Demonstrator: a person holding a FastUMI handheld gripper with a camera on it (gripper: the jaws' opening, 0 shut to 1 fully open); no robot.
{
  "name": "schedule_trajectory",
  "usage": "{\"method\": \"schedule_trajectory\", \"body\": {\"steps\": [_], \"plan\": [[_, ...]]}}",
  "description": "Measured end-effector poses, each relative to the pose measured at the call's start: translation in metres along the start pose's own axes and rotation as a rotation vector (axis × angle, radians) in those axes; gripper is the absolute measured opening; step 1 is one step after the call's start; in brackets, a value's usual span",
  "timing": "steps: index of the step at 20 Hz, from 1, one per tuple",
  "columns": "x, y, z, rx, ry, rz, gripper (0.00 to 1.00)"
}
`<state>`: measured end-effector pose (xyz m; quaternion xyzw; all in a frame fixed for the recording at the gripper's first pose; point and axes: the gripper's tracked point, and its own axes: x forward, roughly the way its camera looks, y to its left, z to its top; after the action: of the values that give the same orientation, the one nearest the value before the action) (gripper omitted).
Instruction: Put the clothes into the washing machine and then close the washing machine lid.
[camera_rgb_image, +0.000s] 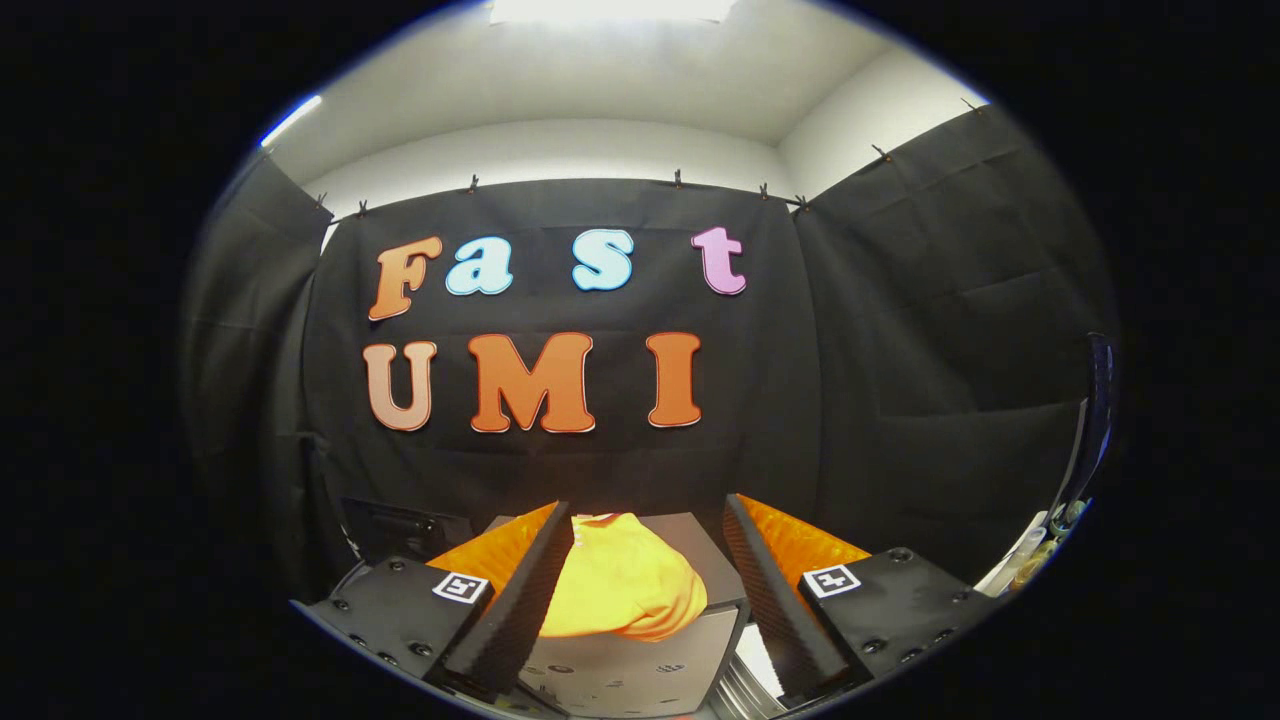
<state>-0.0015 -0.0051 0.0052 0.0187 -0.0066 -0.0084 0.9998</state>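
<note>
A yellow garment (622, 585) lies bunched on top of a dark grey box (700, 545), hanging a little over its front edge. My gripper (645, 520) is open, its two fingers spread wide, and the garment sits between and just beyond them, touching neither that I can see. Off past the right finger, a raised dark translucent lid (1092, 420) stands upright over a white appliance edge (1020, 560), which I take for the washing machine.
The grey box has a lighter front face (640, 665) close below the fingers. A ribbed metallic part (745, 690) shows by the right finger. Black cloth walls close the booth behind and on both sides.
</note>
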Motion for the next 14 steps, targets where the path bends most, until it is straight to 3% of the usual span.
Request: {"method": "schedule_trajectory", "body": {"steps": [14], "plan": [[-0.010,0.013,-0.007,-0.003,0.015,-0.010,0.98]]}}
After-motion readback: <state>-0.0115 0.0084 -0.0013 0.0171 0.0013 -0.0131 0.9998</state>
